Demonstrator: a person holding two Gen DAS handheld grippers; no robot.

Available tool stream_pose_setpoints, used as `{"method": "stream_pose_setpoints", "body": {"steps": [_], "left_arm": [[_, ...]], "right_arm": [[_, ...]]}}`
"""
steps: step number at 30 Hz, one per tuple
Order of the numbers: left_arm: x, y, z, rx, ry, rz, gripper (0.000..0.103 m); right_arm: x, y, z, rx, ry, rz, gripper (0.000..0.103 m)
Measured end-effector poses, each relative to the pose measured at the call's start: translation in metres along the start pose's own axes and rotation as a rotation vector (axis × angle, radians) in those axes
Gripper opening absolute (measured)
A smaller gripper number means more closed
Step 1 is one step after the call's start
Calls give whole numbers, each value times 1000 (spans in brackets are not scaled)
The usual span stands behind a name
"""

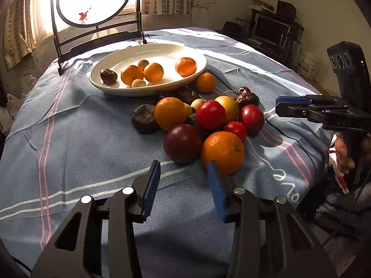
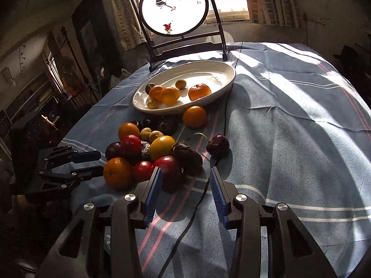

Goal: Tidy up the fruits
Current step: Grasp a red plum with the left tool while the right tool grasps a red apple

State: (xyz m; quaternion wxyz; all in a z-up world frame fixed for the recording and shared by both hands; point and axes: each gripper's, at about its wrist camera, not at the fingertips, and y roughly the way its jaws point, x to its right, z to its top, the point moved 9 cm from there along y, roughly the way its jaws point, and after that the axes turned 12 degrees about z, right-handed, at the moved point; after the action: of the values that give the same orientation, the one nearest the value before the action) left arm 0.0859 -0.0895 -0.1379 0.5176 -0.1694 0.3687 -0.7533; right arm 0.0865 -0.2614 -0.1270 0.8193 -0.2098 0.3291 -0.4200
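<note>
A white oval dish [image 1: 148, 90] [image 2: 229, 78] at the back of the table holds three oranges, a dark fruit and small pale fruits. In front of it lies a pile of fruit: oranges [image 1: 223, 151] [image 2: 117, 172], red plums [image 1: 210, 114] [image 2: 130, 145], a dark purple fruit [image 1: 182, 143], a yellow fruit [image 2: 161, 147], dark wrinkled fruits [image 1: 144, 118] [image 2: 188, 156] and a cherry [image 2: 218, 145]. My left gripper [image 1: 184, 165] is open and empty just before the near orange. My right gripper [image 2: 186, 173] is open and empty at the pile's near edge; it also shows in the left wrist view [image 1: 281, 105].
The table is covered by a blue striped cloth [image 1: 69, 153] [image 2: 289, 139]. A round painted screen on a dark stand [image 1: 95, 2] [image 2: 174, 9] stands behind the dish. One orange [image 1: 205, 82] [image 2: 194, 116] lies beside the dish. A black cable [image 2: 185, 227] runs across the cloth.
</note>
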Motion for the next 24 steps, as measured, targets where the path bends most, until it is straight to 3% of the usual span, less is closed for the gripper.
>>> {"method": "stream_pose_setpoints", "body": {"steps": [5, 11, 22, 24], "left_arm": [[-10, 15, 1, -19, -32, 54, 44], [0, 24, 16, -4, -15, 55, 42], [-8, 30, 18, -17, -95, 13, 39], [-10, 20, 14, -6, -113, -8, 39]], "right_arm": [[-14, 15, -7, -32, -41, 2, 43], [-21, 20, -6, -35, -52, 5, 43], [-16, 18, -5, -32, -45, -19, 43], [-18, 19, -5, -34, -51, -18, 50]]}}
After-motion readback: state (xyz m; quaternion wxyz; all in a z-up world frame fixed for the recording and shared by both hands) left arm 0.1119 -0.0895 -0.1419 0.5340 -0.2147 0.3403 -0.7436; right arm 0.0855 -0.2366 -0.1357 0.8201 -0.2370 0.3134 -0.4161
